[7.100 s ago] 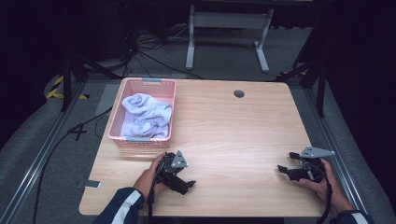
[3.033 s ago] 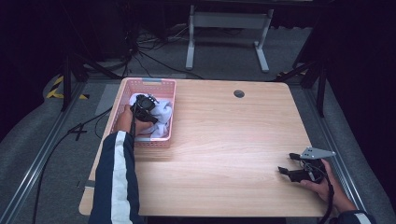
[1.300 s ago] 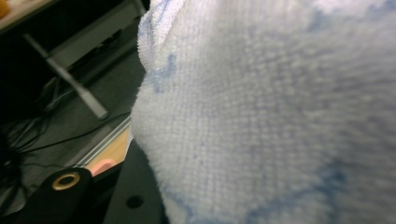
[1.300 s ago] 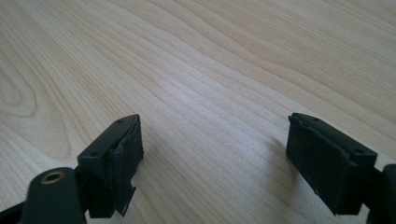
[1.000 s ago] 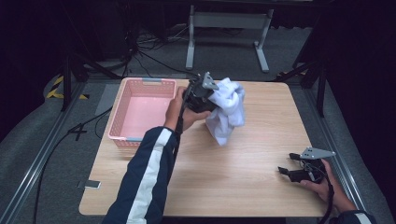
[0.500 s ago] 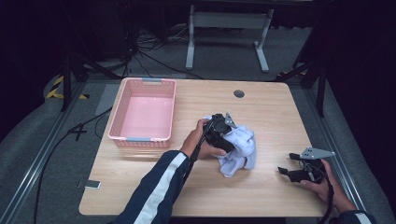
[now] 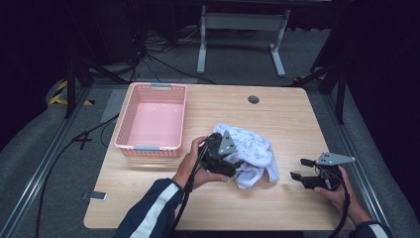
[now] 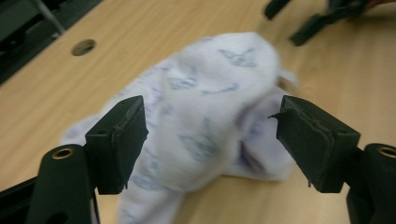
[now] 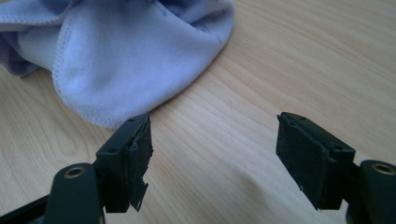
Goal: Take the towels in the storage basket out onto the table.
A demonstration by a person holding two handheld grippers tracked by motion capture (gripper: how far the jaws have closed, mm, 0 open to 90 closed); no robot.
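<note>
I've let the white garment [image 7: 250, 151] drop mid-table, right of the pink basket [image 7: 152, 119]; left gripper [image 7: 233, 166] parted, its jaws just narrowing slightly, empty. Right gripper [image 7: 296, 168] open, closing a little, beside the hem, ready to spread it.

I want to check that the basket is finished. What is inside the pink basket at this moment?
Nothing: the pink basket shows its bare pink floor in the high view. The white cloth lies on the table beside the left gripper. Its near wall hides a thin strip of floor.
</note>
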